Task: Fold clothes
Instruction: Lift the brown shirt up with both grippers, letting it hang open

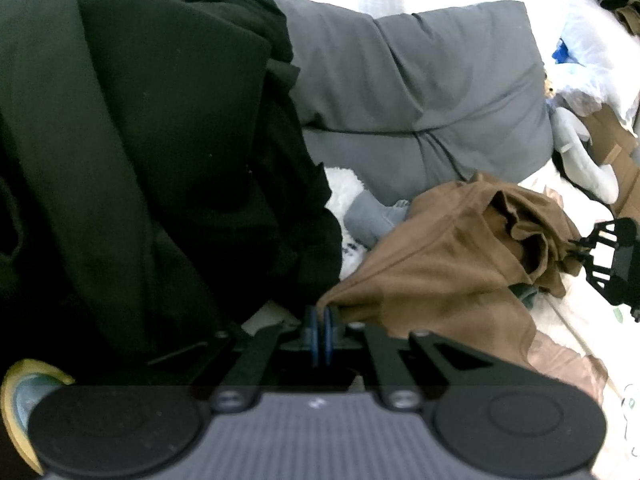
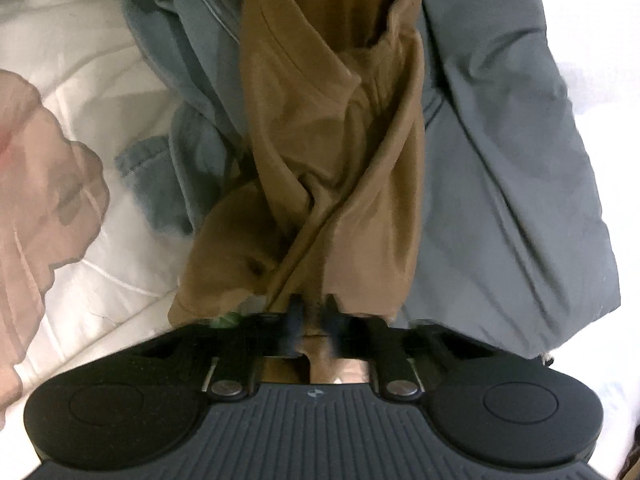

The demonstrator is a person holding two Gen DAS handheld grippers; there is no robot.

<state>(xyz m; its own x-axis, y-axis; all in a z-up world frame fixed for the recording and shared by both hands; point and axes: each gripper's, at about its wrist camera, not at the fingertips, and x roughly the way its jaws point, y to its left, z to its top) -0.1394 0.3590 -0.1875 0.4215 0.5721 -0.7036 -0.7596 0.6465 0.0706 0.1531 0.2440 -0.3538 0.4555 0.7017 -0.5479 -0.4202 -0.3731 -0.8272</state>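
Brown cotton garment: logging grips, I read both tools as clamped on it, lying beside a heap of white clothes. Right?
Not quite: the left wrist view shows the heap of clothes is black. Both the left tool and right tool do clamp the brown cotton garment.

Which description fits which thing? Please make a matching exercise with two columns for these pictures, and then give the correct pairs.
Things:
1. brown garment
2. black clothes
3. grey pillow
4. left gripper

Descriptions:
a. piled high on the left of the left wrist view
b. lies behind the brown cloth
c. held at two places, crumpled between them
d. shut on a corner of cloth

Pairs: 1-c, 2-a, 3-b, 4-d
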